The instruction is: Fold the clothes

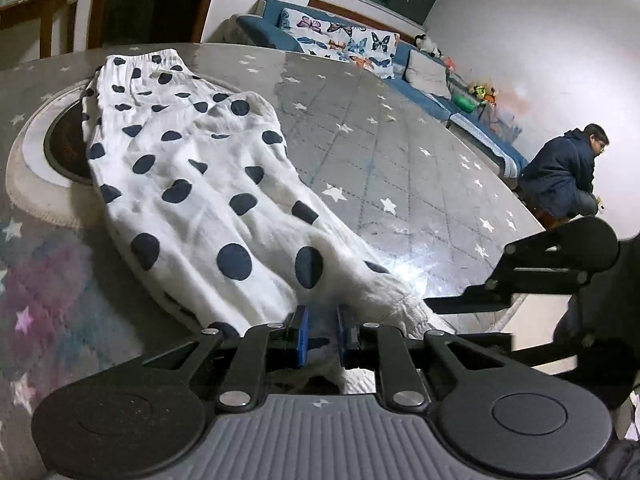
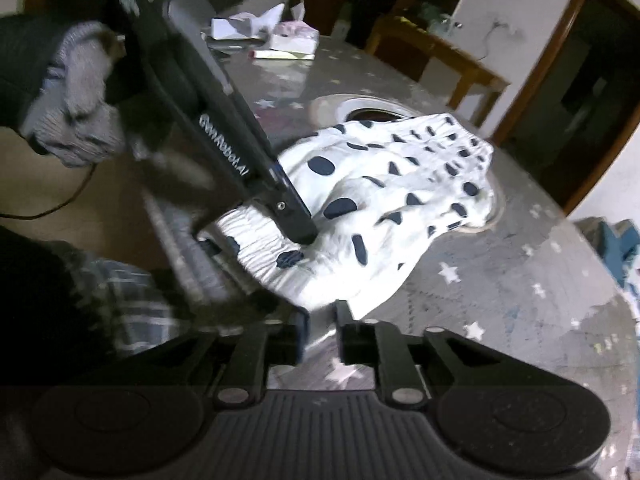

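White pants with navy polka dots (image 1: 200, 176) lie lengthwise on the round grey star-patterned table (image 1: 384, 152), waistband at the far end. My left gripper (image 1: 322, 334) has its jaws narrowly apart around the near cuff, with white fabric between the blue pads. In the right wrist view the left gripper (image 2: 304, 236) presses on the gathered cuff of the pants (image 2: 400, 184). My right gripper (image 2: 322, 332) hovers just off the pants' near edge, its jaws slightly apart with only the table showing between them. The right gripper also shows in the left wrist view (image 1: 436, 304).
A round inset burner with a white rim (image 1: 52, 156) sits in the table under the pants. Papers and a tissue box (image 2: 288, 40) lie at the table's far side. A blue sofa (image 1: 360, 48) and a crouching person (image 1: 568, 172) are beyond the table.
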The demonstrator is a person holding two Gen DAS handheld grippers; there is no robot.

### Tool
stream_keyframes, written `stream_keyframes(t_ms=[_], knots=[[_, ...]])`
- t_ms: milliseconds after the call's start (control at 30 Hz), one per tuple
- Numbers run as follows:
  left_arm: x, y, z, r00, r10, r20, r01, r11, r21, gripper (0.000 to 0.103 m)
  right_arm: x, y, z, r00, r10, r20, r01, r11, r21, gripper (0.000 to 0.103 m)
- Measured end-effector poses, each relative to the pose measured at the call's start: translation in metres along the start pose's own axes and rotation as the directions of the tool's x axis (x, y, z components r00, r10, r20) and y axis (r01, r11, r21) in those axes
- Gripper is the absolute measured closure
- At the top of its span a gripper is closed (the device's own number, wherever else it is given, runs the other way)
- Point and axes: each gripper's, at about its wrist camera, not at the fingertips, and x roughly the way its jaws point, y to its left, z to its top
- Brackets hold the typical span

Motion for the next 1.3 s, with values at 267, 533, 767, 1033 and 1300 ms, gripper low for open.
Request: stream_keyframes(t_ms=[267,533,767,1033,1300], knots=[[0.001,-0.002,0.001,1.000,-0.002,-0.004,0.003,1.000,0.021,0.086,-0.025,-0.051,0.017,0.994,0.084,0.067,-0.094,0.982,0.162,0.084],[0.001,-0.004,0.001,1.000,0.000,-0.017,0.000,0.999,0.036,0.086,0.033,-0.096,0.030,0.995,0.041,0.087,-0.069,0.937,0.342,0.084],[0.002,-0.003,0.003,0.999,-0.006,-0.034,0.007,0.999,0.033,0.086,0.063,-0.081,0.043,0.993,0.028,0.117,-0.056,0.969,0.242,0.085],[-0.003,0.008,0.002,0.998,-0.041,-0.052,0.040,0.999,-0.014,0.086,0.070,-0.085,0.029,0.999,-0.034,0.026,0.028,0.980,0.198,0.086],[-0.029,0.010,0.029,0.998,-0.042,0.051,0.042,0.999,-0.018,0.086,0.059,-0.089,0.042,0.996,-0.008,0.088,-0.011,0.977,0.214,0.086]])
